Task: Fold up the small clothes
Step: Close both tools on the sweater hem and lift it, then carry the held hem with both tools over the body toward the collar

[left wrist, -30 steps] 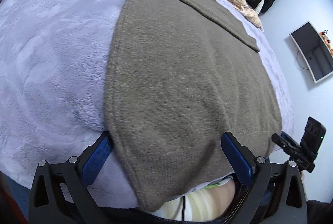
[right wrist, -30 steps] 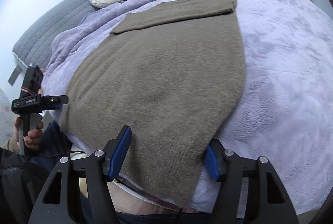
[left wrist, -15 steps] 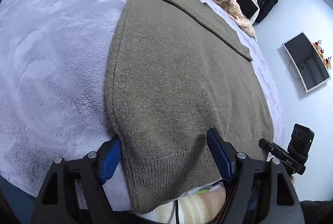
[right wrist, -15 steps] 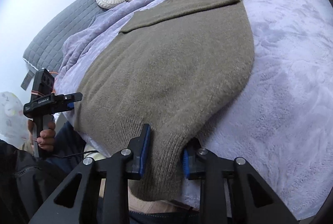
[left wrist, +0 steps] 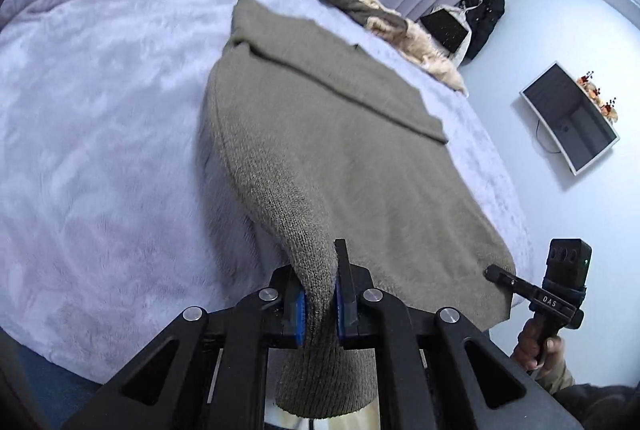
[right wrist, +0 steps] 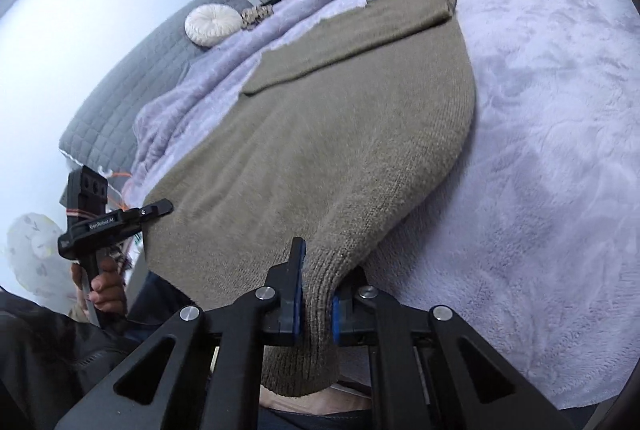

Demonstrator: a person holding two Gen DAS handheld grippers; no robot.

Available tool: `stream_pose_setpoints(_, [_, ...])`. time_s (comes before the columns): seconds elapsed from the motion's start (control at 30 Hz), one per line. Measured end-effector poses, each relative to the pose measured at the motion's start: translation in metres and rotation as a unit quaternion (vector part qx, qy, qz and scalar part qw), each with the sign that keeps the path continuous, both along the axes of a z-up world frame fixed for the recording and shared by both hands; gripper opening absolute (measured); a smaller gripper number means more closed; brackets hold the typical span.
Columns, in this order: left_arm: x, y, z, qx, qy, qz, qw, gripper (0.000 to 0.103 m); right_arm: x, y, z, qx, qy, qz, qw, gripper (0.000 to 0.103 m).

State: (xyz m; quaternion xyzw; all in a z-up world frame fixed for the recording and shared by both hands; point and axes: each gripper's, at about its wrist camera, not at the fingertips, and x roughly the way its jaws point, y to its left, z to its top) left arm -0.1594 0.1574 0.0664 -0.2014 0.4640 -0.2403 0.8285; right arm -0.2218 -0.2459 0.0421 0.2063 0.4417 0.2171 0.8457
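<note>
the left claw (left wrist: 319, 300) pinches the near corner of an olive-brown knitted sweater (left wrist: 340, 158), blue pads tight on the ribbed hem. the sweater lies spread on a bed's fluffy lilac blanket (left wrist: 100, 118), its far end folded over. lower right, the right claw (left wrist: 496, 273) meets the sweater's other near corner.

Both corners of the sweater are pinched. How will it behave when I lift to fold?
The sweater will likely drape: its hem hangs limp below the left gripper. The thick knit bunched in the right gripper probably won't slip. It may drag on the fuzzy blanket.
</note>
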Motion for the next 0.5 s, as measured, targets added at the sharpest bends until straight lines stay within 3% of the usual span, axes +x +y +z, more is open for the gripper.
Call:
stream_pose_setpoints(0.23, [0.012, -0.012, 0.046, 0.019, -0.060, 0.003, 0.9980, 0.012, 0.008, 0.003, 0.043, 0.010, -0.053, -0.015, 0.998, 0.011])
stream_pose_setpoints(0.5, [0.043, -0.002, 0.062, -0.022, -0.067, 0.058, 0.9958, 0.012, 0.030, -0.005, 0.085, 0.026, -0.092, -0.051, 0.994, 0.011])
